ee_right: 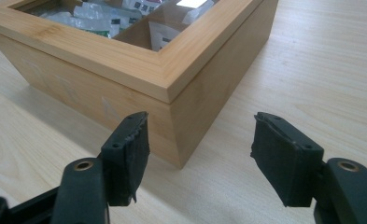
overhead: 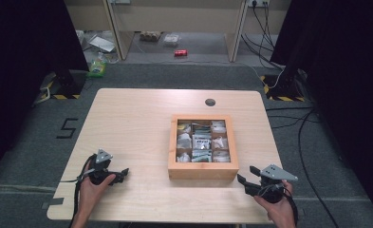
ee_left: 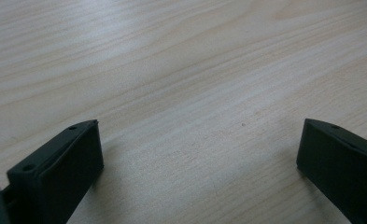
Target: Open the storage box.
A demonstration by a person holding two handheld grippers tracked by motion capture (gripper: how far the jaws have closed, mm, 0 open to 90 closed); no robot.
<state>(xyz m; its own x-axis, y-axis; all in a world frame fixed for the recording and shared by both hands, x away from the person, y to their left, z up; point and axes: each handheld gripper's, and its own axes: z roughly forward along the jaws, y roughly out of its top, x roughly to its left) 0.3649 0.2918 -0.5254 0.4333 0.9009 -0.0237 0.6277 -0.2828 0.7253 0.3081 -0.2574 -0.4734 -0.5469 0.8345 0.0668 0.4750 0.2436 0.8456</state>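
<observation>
A wooden box (overhead: pixel 202 170) with a clear lid sits on the table, right of centre. Its compartments hold several small white packets (overhead: pixel 201 141). My left gripper (overhead: pixel 121 175) rests low over bare tabletop at the front left, well clear of the box. Its jaws stand wide open in the left gripper view (ee_left: pixel 201 123), with nothing but wood grain between them. My right gripper (overhead: pixel 246 175) is at the front right, just off the box's near right corner. It is open (ee_right: pixel 201 116), and the corner of the box (ee_right: pixel 125 51) stands a short way beyond the jaws, untouched.
The light wooden table (overhead: pixel 136 118) has a round cable hole (overhead: pixel 210 101) near its far edge. Beyond the table lie a red can (overhead: pixel 181 52), black stand bases (overhead: pixel 68 83) and cables (overhead: pixel 307 142) on the floor at the right.
</observation>
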